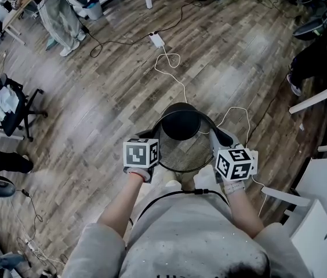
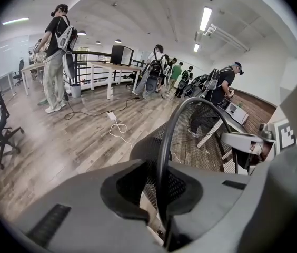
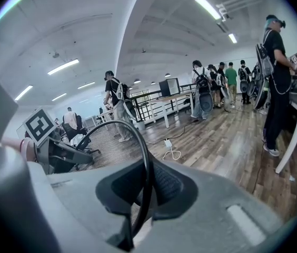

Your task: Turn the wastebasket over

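Note:
A black wire-mesh wastebasket (image 1: 181,133) hangs tipped on its side above the wooden floor, its solid bottom pointing away from me and its open rim (image 1: 184,168) toward me. My left gripper (image 1: 150,146) is shut on the rim's left side, and in the left gripper view the thin black rim (image 2: 161,157) runs between the jaws. My right gripper (image 1: 220,145) is shut on the rim's right side, where the rim wire (image 3: 146,181) crosses the jaws. The mesh wall (image 3: 104,144) fills the space between both grippers.
A white power strip (image 1: 157,39) with a white cable lies on the floor beyond the basket. An office chair (image 1: 7,106) stands at the left, white desks (image 1: 320,196) at the right. Several people stand around the room's edges.

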`<state>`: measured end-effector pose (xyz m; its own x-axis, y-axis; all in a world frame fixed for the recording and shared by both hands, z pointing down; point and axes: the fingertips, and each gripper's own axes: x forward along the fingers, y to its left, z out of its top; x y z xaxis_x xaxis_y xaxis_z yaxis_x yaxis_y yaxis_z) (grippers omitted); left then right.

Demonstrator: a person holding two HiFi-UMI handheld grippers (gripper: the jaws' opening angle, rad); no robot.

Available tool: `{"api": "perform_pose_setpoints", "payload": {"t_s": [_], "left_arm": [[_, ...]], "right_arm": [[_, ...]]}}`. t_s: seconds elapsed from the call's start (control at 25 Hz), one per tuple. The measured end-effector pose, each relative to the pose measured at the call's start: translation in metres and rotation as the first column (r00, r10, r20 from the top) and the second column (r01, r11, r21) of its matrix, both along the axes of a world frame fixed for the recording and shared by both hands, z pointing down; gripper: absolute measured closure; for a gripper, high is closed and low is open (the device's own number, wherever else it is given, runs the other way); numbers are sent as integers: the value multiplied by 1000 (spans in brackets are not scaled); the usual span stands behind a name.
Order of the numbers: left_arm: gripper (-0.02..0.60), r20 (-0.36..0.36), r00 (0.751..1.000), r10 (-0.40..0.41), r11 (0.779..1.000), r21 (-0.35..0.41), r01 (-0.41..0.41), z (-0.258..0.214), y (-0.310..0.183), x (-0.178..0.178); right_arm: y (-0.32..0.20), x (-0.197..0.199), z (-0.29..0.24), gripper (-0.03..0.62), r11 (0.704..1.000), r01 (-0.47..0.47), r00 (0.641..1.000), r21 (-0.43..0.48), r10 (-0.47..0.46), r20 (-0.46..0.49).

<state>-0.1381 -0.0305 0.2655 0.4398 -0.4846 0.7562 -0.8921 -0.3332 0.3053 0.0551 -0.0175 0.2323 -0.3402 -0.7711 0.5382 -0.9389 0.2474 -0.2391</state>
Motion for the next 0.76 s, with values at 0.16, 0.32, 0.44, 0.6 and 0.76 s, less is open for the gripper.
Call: {"api": "perform_pose_setpoints", "payload": {"t_s": [0.16, 0.32, 0.44, 0.6, 0.76], "left_arm": [[554, 2, 1000, 15, 1000, -1, -15, 3, 6, -6], [554, 3, 1000, 25, 1000, -6, -25, 6, 10, -13], [554, 2, 1000, 28, 1000, -9, -28, 8, 12, -18], [554, 2, 1000, 29, 1000, -9, -29, 9, 15, -24], [554, 2, 1000, 27, 1000, -10, -27, 10, 18, -34]], "right_arm": [[8, -6, 3, 562, 1000, -12, 1000, -3, 12, 3], [14, -13, 6, 562, 1000, -21, 1000, -6, 21, 3], [16, -18, 8, 562, 1000, -25, 1000, -7, 25, 4], [19, -25, 9, 562, 1000, -24, 1000, -8, 24, 5], [22, -34, 10, 562, 1000, -21, 1000, -8, 21, 4]]}}
